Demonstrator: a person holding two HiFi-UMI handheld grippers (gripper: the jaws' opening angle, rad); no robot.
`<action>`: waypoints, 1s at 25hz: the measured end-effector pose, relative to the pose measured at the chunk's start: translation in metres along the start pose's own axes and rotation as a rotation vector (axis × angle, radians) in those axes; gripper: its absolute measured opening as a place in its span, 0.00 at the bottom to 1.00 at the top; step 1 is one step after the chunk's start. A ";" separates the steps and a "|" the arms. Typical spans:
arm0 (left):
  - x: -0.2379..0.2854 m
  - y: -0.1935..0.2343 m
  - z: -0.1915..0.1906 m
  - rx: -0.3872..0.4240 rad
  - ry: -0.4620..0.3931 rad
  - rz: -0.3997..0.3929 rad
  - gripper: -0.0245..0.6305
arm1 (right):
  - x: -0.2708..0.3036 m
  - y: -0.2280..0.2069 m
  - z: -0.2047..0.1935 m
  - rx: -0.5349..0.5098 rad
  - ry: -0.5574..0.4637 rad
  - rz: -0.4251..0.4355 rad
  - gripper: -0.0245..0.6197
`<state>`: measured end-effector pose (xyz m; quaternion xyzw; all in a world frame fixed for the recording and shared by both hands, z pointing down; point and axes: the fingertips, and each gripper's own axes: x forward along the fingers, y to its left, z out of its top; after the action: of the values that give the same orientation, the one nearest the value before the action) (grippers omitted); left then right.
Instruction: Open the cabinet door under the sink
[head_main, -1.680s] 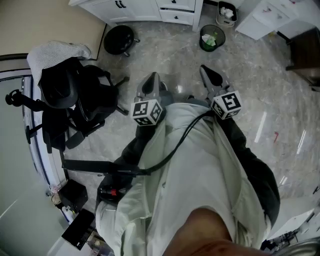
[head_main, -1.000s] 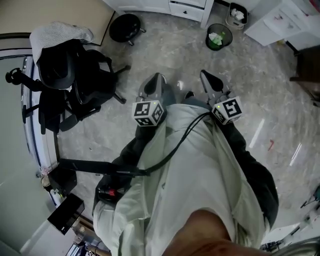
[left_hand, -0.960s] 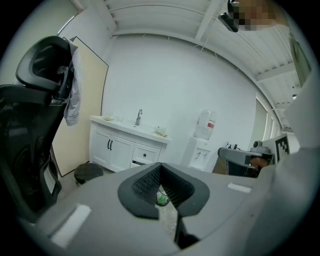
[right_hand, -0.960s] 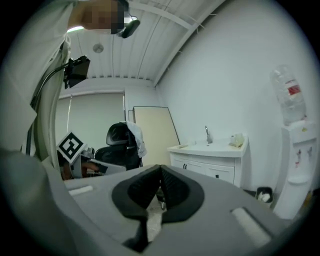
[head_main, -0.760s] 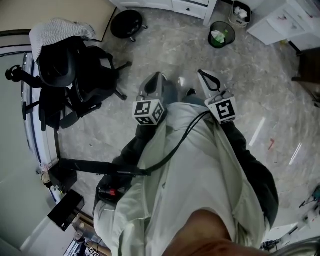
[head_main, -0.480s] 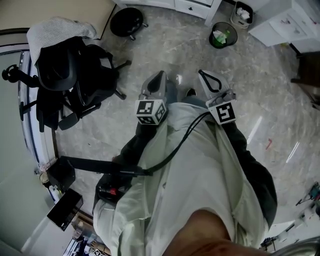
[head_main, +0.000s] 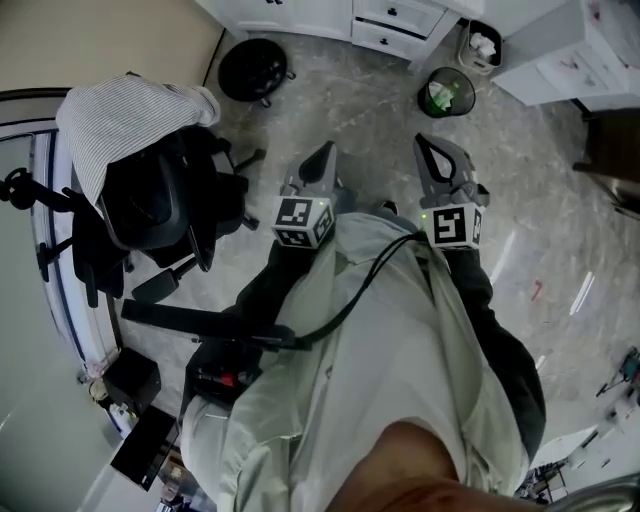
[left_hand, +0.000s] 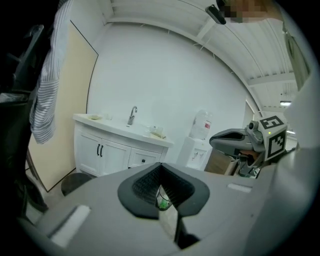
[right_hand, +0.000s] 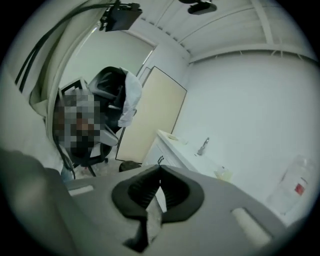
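The floor (head_main: 360, 110) is shiny grey stone with pale streaks. The cabinet (left_hand: 100, 152) looks smooth, white and painted. Its tap (left_hand: 132, 115) is shiny metal. The striped cloth (head_main: 125, 115) looks thin and soft. The left gripper (left_hand: 160, 166) is dull grey plastic with black ribbed pads (left_hand: 145, 184).

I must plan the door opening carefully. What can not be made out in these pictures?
Head view: the sink cabinet is cut off by the top edge.
Right gripper view: the right tongs hide most of that cabinet.
Left gripper view: the door handles are too small for detail.
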<state>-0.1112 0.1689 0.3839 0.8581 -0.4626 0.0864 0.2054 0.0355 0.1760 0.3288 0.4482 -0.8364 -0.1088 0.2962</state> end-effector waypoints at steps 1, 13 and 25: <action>0.007 0.007 0.005 -0.003 0.001 -0.019 0.05 | 0.011 -0.004 0.004 0.054 -0.005 -0.012 0.04; 0.068 0.042 0.018 -0.022 0.080 -0.146 0.05 | 0.083 0.029 -0.009 0.280 0.109 0.278 0.04; 0.160 0.132 0.051 -0.081 0.112 0.137 0.05 | 0.251 -0.066 -0.062 0.492 -0.047 0.319 0.04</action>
<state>-0.1342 -0.0385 0.4285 0.8093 -0.5110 0.1294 0.2592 0.0108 -0.0611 0.4487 0.3665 -0.9043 0.1347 0.1726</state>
